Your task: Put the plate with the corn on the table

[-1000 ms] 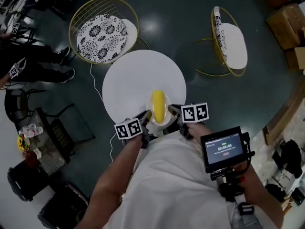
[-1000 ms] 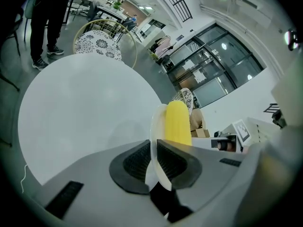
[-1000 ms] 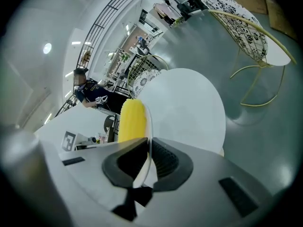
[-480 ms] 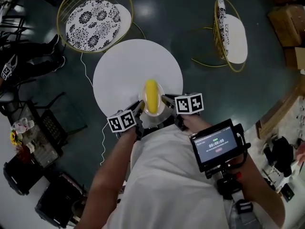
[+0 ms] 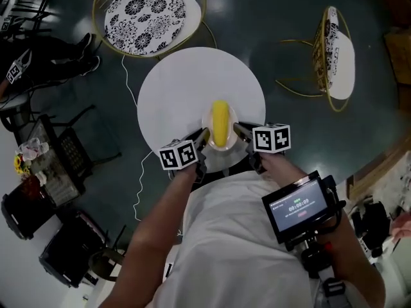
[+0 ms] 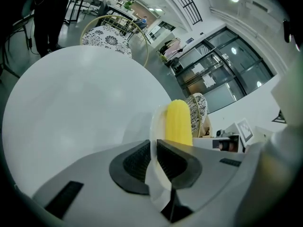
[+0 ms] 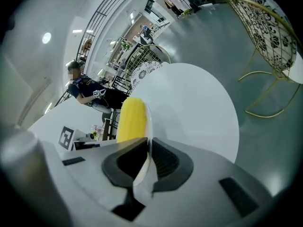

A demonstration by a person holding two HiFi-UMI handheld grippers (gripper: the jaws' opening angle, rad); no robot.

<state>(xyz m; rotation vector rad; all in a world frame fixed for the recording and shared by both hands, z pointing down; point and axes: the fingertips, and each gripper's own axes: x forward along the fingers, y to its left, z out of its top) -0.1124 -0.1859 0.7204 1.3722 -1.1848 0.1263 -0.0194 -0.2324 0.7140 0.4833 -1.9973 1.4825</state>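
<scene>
Since a second ago the plate [image 5: 221, 147] has come a little further in over the near part of the round white table [image 5: 186, 82], and both tongs have come in with it.

I see the yellow corn [image 5: 220, 122] lying lengthwise on the plate, pointing away from me. The left gripper [image 5: 202, 138] is clenched on the plate's left rim and the right gripper [image 5: 239, 131] on its right rim, one on each side of the corn.

From the left gripper view, the jaws of the left gripper [image 6: 154, 157] are pressed onto the thin white rim of the plate [image 6: 154, 136]. The corn [image 6: 178, 122] stands just beyond them and the table [image 6: 80, 103] spreads out behind. From the right gripper view, the right gripper [image 7: 147, 157] pinches the opposite rim of the plate [image 7: 147, 124] the same way, with the corn [image 7: 131, 119] just past its jaws and the table [image 7: 194, 103] beyond.

I cannot tell whether the plate is touching the tabletop or is held just above it.

Two gold wire chairs stand on the dark floor. One chair [image 5: 144, 18] is at the far side of the table, and the other chair [image 5: 337, 56] is well apart to the right.
</scene>
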